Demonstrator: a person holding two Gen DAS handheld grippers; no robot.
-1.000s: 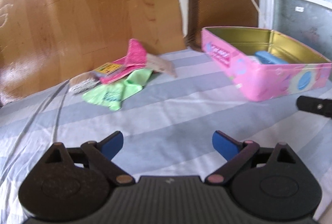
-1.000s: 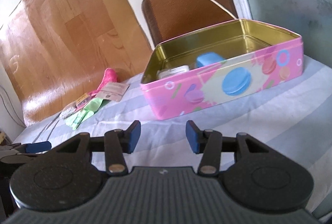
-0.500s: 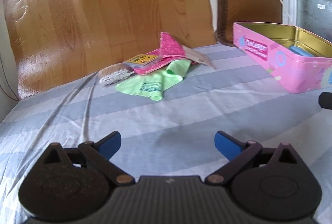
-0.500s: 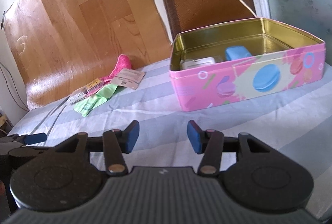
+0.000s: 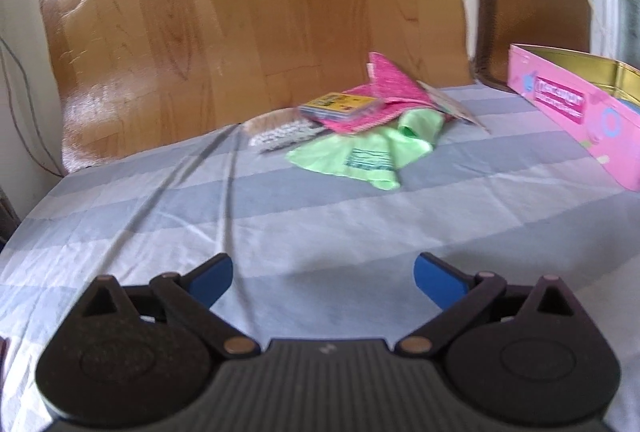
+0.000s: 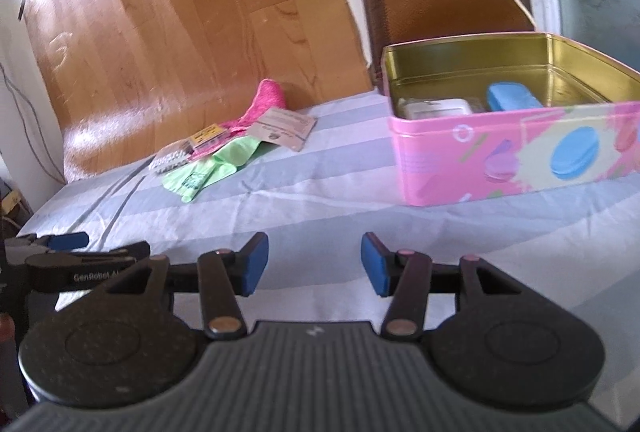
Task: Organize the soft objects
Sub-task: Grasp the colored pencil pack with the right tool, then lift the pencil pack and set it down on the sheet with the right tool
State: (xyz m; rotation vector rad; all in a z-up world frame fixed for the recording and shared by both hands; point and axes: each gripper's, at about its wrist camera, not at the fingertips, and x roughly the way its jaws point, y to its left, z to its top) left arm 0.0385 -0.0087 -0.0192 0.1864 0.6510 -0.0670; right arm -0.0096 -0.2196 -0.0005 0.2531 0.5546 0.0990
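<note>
**Tin partly filled, soft pile still waiting on the bed**

The sorting looks under way but not close to finished. The pink tin (image 6: 516,151) stands open on the right side of the striped bed sheet (image 5: 320,232), and only two things show inside it: a blue oblong item (image 6: 514,96) and a pale flat packet (image 6: 436,108), side by side near the tin's front wall. The rest of its gold floor is bare.

What is left lies in one small heap, far and to the left of the tin, well apart from it and close to the wood-patterned board (image 5: 240,11) leaning against the wall. A light green cloth (image 5: 368,153) with a dark printed patch is spread flat and creased at the near edge of the heap. A pink textured sock (image 5: 390,87) lies behind it, one end sticking up. A yellow-labelled packet (image 5: 340,105) rests on the pink fabric, a card tag (image 6: 282,127) sits at the right, and a pale beaded strip (image 5: 286,133) at the left; what that strip is I cannot tell.

The left gripper (image 5: 323,280) points toward the heap, its fingers having just spread to wide apart, nothing between them. The right gripper (image 6: 314,264) has its fingers partly apart and empty, hovering above the sheet in front of the tin.
</note>
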